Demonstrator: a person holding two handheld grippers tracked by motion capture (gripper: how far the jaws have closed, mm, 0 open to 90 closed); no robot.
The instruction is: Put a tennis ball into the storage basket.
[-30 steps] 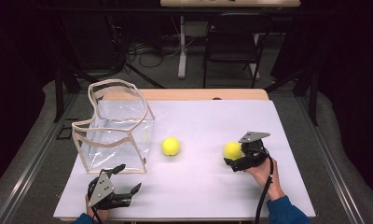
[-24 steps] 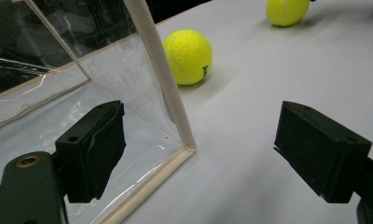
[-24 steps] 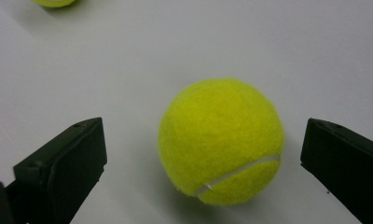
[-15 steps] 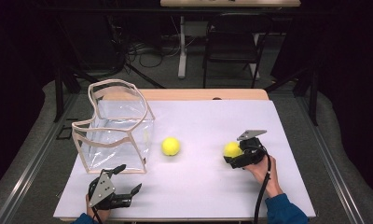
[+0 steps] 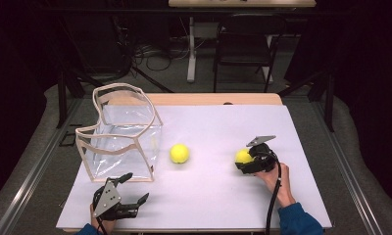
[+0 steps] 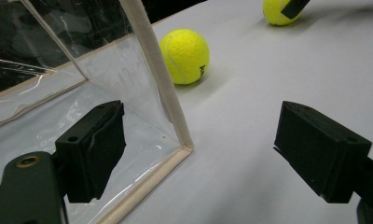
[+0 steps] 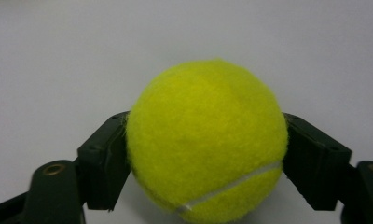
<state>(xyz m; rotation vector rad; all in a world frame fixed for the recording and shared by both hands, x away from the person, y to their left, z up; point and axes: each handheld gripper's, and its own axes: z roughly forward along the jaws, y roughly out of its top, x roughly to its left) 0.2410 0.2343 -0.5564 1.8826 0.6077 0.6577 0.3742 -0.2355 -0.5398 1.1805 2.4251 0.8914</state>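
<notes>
Right gripper (image 5: pixel 246 161) clamps a ball (image 7: pixel 207 140) at the right side of the white table (image 5: pixel 223 127). Left gripper (image 5: pixel 130 188) spread wide, empty, at the near-left edge beside the clear bag (image 5: pixel 123 142). Second ball (image 5: pixel 179 153) mid-table. Dark room behind: chair (image 5: pixel 243 46), grey carpet (image 5: pixel 37 147).

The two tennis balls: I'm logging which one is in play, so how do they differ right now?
The right-hand tennis ball sits between the right gripper's jaws, which touch both its sides; the middle tennis ball lies free on the white table. The middle one lies beside the clear bag; the gripped one is farther from it. Both are yellow and look alike in size.
</notes>
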